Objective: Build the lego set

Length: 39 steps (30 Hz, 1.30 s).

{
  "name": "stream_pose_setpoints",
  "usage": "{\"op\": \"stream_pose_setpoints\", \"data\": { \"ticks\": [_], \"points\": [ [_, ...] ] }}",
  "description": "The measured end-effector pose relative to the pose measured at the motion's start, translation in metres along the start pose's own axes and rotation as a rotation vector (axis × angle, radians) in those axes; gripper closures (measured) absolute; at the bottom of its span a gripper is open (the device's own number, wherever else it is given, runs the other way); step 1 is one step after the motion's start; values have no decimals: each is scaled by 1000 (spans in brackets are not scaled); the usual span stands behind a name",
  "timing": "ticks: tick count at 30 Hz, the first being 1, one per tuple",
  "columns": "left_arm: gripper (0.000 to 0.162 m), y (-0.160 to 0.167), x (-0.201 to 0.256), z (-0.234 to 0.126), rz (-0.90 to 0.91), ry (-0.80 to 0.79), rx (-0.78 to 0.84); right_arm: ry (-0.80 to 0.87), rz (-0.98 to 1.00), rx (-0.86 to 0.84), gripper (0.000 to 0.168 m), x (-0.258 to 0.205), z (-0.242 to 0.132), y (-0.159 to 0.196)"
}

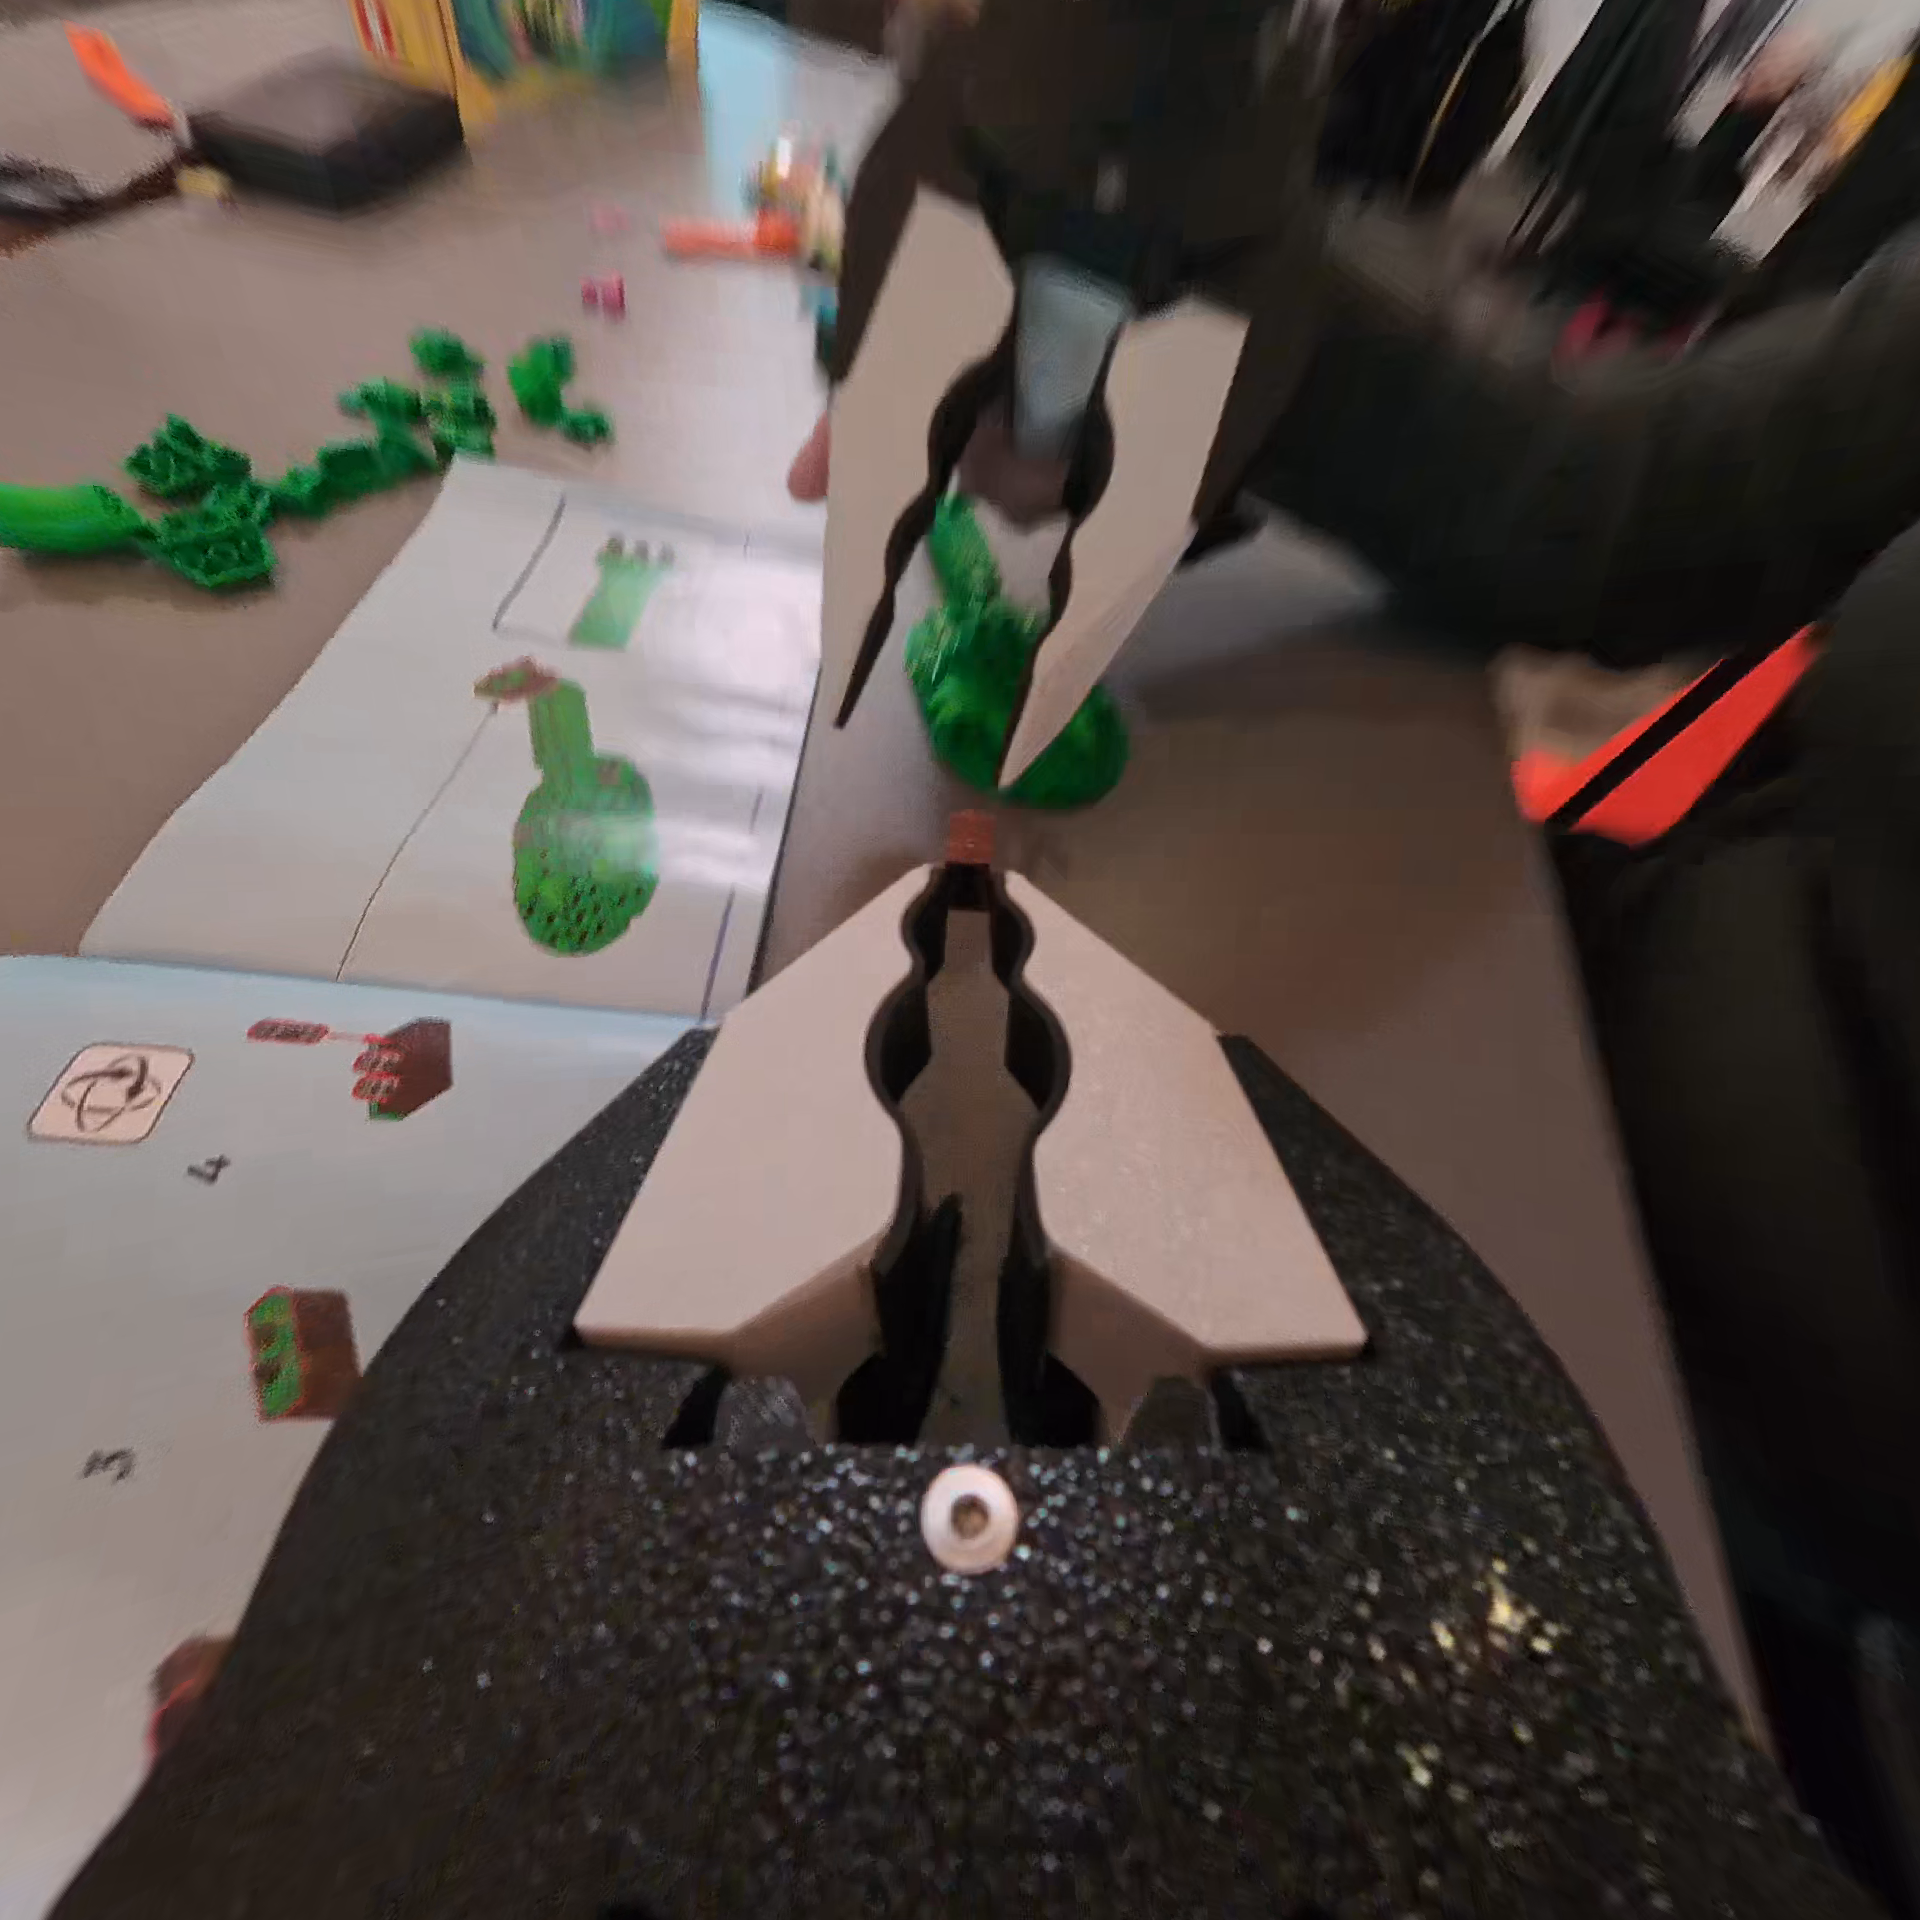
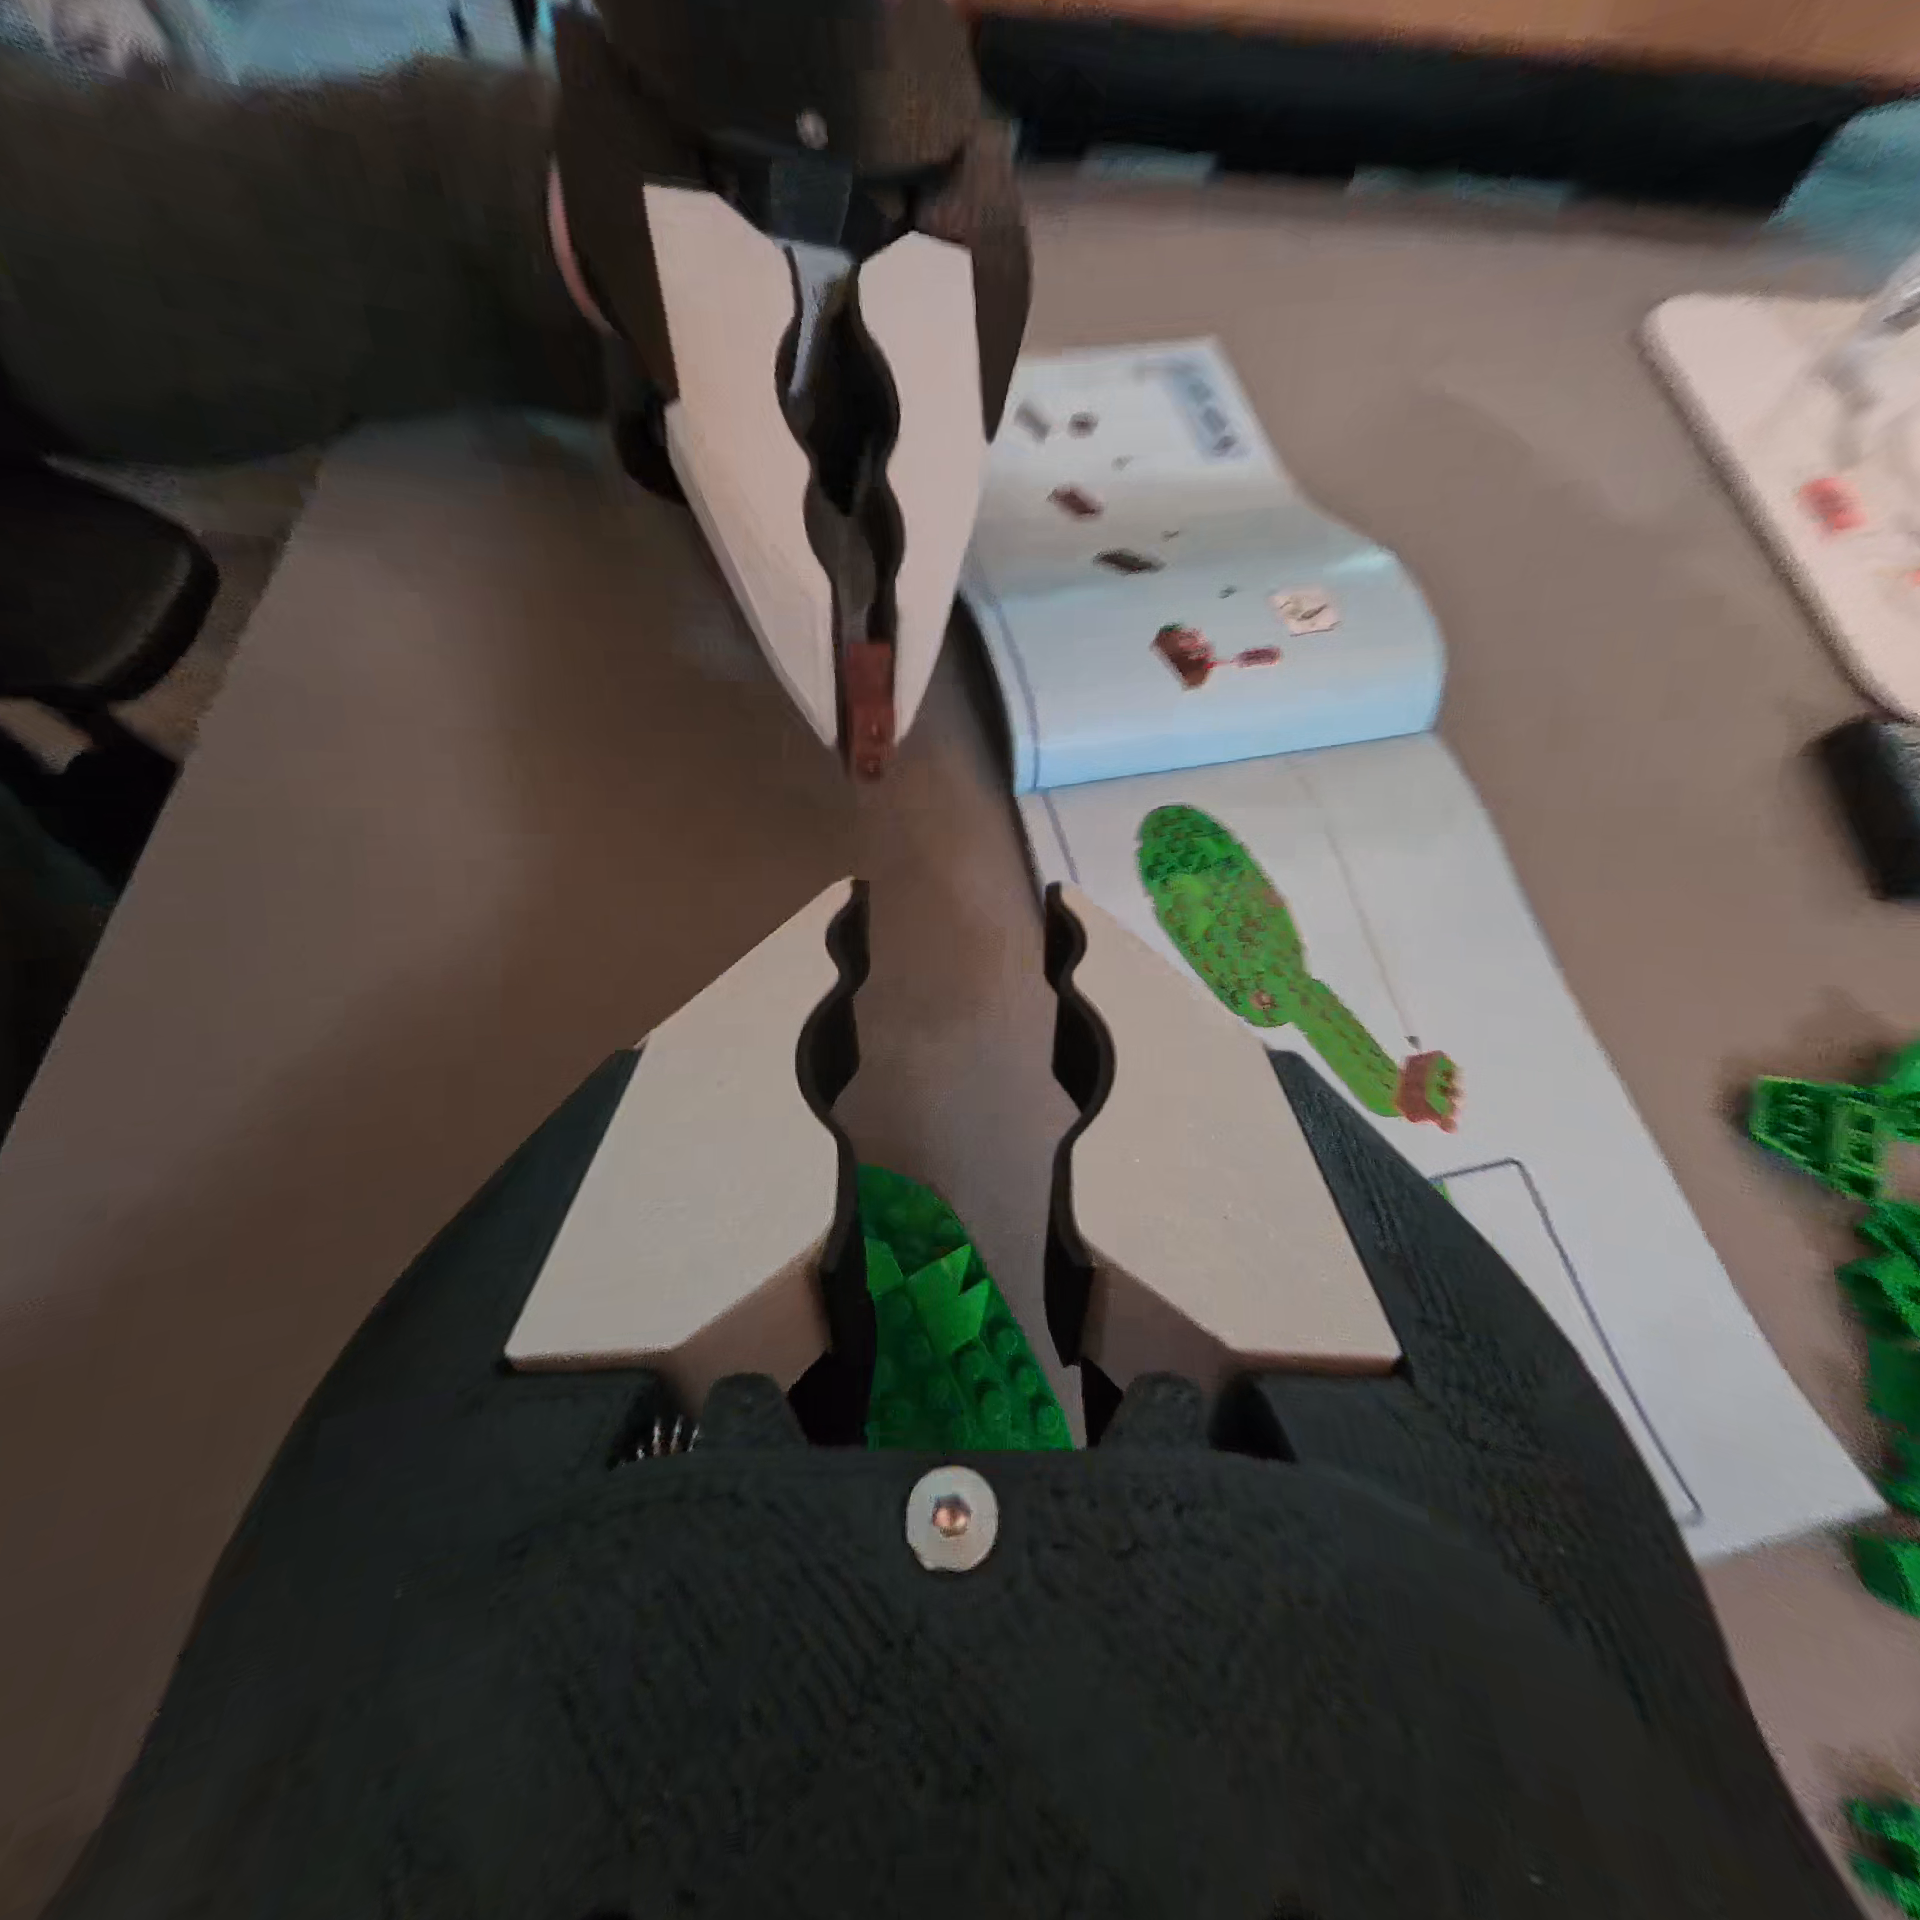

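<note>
My left gripper (image 1: 966,873) is shut on a small reddish-brown brick (image 1: 968,836) pinched at its tips; in the right wrist view it (image 2: 868,743) hangs tips-down with the brick (image 2: 868,707) sticking out. My right gripper (image 2: 951,888) is open and empty. It hovers over a green paddle-shaped Lego build (image 2: 935,1320) lying on the table. In the left wrist view the right gripper (image 1: 923,750) points down at that green build (image 1: 971,665), just beyond the brown brick. The two grippers face each other tip to tip, a short gap apart.
An open instruction booklet (image 1: 468,727) lies left of the build and shows in the right wrist view (image 2: 1247,675). Several loose green pieces (image 1: 312,468) lie beyond it. A black case (image 1: 322,125) and a white tray (image 2: 1787,468) sit farther off. The table edge (image 2: 156,831) is close. My two grippers' fingertips are within a few centimetres of each other.
</note>
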<state>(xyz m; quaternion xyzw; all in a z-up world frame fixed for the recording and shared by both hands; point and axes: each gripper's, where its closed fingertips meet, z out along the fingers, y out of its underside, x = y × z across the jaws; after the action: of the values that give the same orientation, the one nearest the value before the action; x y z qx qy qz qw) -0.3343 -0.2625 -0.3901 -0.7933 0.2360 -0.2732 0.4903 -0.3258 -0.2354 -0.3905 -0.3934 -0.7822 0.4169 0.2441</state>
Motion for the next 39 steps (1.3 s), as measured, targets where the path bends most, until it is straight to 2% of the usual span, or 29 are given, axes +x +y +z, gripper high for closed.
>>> {"op": "stream_pose_setpoints", "data": {
  "ticks": [3, 7, 11, 14, 18, 20, 22, 28, 30, 35, 37, 39],
  "points": [
    [157, -34, 9, -16, -133, 115, 198, 77, -17, 172, 137, 3, -19, -19],
    [157, -51, 12, -19, -293, 191, 267, 135, -89, 288, 136, -3, -28, -35],
    [157, -66, 9, -19, -394, 219, 351, 295, -283, 424, 127, -8, -34, -63],
    [157, -73, 9, -17, -427, 242, 397, 462, -472, 437, 123, -11, -36, -77],
    [157, -79, 15, -11, -463, 276, 438, 610, -603, 388, 125, -8, -33, -82],
    [157, -82, 19, -7, -474, 294, 452, 663, -669, 354, 141, -7, -30, -80],
    [157, -85, 22, -5, -478, 295, 459, 722, -705, 359, 145, -4, -33, -82],
    [155, -95, 22, -7, -495, 236, 510, 726, -643, 419, 151, -5, -40, -88],
    [140, -96, 20, -8, -511, 201, 512, 724, -629, 442, 151, -7, -43, -91],
    [133, -92, 22, -6, -520, 201, 485, 732, -635, 451, 151, -7, -45, -92],
    [133, -93, 26, -6, -528, 233, 499, 734, -644, 453, 151, -8, -45, -92],
    [145, -94, 28, -6, -528, 255, 511, 732, -652, 446, 151, -8, -43, -91]
  ]
}}
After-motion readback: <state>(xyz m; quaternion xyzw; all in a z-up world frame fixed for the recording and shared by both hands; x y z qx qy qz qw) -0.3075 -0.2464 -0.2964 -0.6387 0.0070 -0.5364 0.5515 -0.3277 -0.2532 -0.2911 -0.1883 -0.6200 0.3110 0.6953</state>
